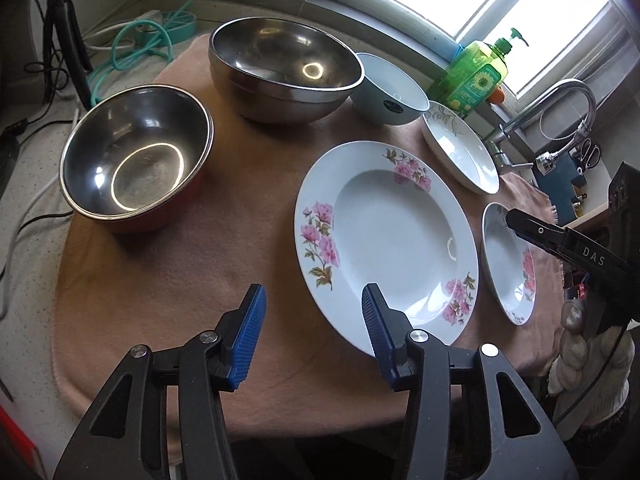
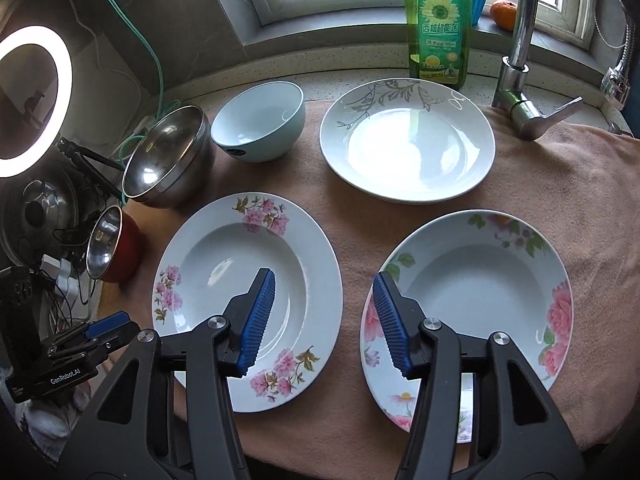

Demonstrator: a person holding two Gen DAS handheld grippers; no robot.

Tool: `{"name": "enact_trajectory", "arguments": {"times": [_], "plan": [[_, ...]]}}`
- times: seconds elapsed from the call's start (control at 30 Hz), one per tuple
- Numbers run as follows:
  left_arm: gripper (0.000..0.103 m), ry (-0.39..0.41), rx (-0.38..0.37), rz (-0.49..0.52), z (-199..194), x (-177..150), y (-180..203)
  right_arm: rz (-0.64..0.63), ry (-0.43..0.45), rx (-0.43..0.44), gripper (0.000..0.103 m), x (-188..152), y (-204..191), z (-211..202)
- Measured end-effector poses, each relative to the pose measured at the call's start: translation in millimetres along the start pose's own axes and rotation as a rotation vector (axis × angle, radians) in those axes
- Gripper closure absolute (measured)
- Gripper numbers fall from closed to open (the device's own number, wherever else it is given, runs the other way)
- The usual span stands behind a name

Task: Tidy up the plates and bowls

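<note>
Plainly, layout: six dishes lie singly on the pinkish-brown towel (image 2: 560,184) over the counter, none stacked, so sorting seems barely begun; the cloth probably cushions them and stops sliding.
Plates: the pink-blossom white soup plate (image 2: 224,264) sits left of the peony-rimmed white plate (image 2: 492,280), close but apart; the grey-leaf white plate (image 2: 408,140) lies behind them, just before the green dish-soap bottle (image 2: 438,24).
Bowls: the pale blue ceramic bowl (image 1: 390,88), the large steel bowl (image 1: 280,68) and the red-sided steel bowl (image 1: 136,160) keep to the left, bowls grouped apart from plates.
Facing: every dish rests mouth up; being round, none has a long axis, though the steel bowl looks slightly tilted.
Left gripper (image 1: 314,334): blue pads spread wide, holding nothing, poised over bare cloth by the blossom plate's near rim.
Right gripper (image 2: 322,320): likewise parted and empty, hanging above the gap between the two near plates, one pad over each.
Judgement: either near plate could be pinched by its rim and laid on another.
</note>
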State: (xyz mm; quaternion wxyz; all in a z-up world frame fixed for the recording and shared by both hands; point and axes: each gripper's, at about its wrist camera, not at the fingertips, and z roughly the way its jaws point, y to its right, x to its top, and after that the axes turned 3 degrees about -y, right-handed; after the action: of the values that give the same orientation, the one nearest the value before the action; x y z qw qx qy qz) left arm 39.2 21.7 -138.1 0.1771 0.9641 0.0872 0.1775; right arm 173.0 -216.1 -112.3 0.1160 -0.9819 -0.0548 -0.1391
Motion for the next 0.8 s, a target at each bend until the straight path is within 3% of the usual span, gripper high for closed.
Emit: {"name": "enact_trajectory", "arguments": {"times": [0.13,0.27,0.8], "plan": [[0.067,-0.026,-0.025,-0.036,9,2,-6,-0.010,-0.035,0.007,0.056,12,3,14],[0.070,-0.038,-0.031,-0.049,14,2,-6,-0.004,-0.082,0.049,0.065,23,8,31],[0.079,-0.079,-0.054,-0.108,29,5,-12,-0.024,-0.184,0.091,0.066,41,12,76]]}}
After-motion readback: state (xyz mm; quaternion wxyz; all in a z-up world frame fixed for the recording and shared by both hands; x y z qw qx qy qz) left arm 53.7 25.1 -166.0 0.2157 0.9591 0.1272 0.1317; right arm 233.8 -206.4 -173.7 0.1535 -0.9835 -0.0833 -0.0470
